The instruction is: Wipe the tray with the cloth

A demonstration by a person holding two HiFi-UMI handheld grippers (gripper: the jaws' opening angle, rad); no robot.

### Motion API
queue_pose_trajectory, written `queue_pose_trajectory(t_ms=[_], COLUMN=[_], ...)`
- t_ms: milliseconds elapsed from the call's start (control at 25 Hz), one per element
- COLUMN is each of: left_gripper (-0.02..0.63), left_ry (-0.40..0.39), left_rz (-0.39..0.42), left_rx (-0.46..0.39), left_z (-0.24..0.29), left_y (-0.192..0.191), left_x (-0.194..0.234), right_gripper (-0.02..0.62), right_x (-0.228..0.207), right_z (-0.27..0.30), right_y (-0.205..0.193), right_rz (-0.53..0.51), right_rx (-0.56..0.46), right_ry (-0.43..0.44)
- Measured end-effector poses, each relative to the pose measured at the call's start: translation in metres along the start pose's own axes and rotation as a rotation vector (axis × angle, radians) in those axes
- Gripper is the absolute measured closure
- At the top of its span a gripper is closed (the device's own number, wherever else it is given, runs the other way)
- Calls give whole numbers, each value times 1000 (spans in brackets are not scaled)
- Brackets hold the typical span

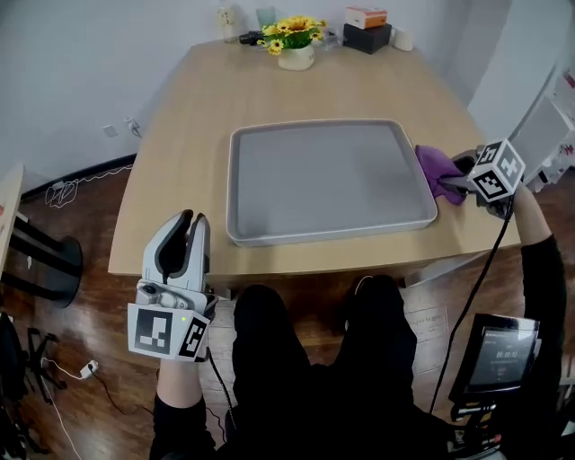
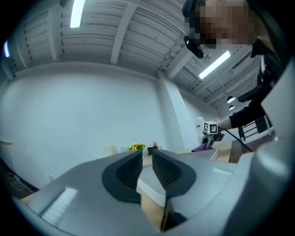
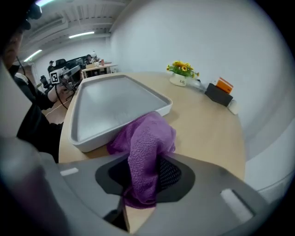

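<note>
The wooden table [image 1: 180, 135] carries a grey tray [image 1: 232, 184], a purple cloth [image 1: 433, 169] beside its right rim, and a flower pot [image 1: 296, 57].

We see tray [image 1: 328, 180] mid tabletop [image 1: 180, 180], cloth [image 1: 434, 169] against its right rim, flowers [image 1: 295, 36] and boxes [image 1: 367, 31] behind at the far edge.

This looks like an office meeting room. A large pale wooden table [image 1: 180, 135] with rounded corners stands near plain white walls [image 1: 81, 63] on a dark wood floor [image 1: 81, 332]. At its far end sit a white pot of yellow flowers [image 1: 296, 43] and a couple of small boxes [image 1: 367, 27]. Cables [image 1: 67, 190] trail on the floor below a wall socket [image 1: 110, 131]. Long strip lights [image 2: 215, 64] hang from a slatted ceiling [image 2: 92, 37]. Farther back stand work desks [image 3: 97, 69] crowded with equipment.
</note>
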State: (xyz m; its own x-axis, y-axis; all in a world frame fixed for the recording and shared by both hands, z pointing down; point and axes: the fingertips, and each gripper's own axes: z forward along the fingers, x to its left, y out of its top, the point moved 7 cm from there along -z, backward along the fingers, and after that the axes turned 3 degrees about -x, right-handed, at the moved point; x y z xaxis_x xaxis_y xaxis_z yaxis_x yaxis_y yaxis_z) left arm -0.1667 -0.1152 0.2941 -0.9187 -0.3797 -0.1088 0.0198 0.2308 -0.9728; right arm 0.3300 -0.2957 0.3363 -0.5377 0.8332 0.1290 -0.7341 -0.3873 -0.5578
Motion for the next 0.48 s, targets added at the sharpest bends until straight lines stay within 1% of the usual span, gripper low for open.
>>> queue_pose_trajectory(t_ms=[80,160,240,280,320,360,400,440,480], left_gripper=[557,557,557,548,489,394,330,300,285], left_ry=[-2,-2,-14,-35,-65,-102,-141,-179,-219], left_rz=[10,14,6,0,0,8,27,51,77], left_rx=[18,40,74,99,130,166,205,247,291], left_z=[-2,-5,-4,-2,1,5,9,13,17], left_y=[-2,-4,-7,-9,-11,-15,-18,-23,-28], left_x=[4,9,10,8,4,-1,-7,-14,-20], right_gripper=[486,486,486,485,485,485,483,483,483], right_x=[-2,3,18,29,40,52,62,72,79], right_z=[-11,-27,-42,-47,-50,-49,-45,-36,-23], right_y=[6,20,41,52,64,74,81,85,86], right_rz=[45,66,53,38,20,-1,-26,-56,-90], right_rx=[-54,-163,-285,-335,-371,-391,-394,-375,-332], right_ry=[-42,-59,-51,-45,-38,-26,-8,14,37])
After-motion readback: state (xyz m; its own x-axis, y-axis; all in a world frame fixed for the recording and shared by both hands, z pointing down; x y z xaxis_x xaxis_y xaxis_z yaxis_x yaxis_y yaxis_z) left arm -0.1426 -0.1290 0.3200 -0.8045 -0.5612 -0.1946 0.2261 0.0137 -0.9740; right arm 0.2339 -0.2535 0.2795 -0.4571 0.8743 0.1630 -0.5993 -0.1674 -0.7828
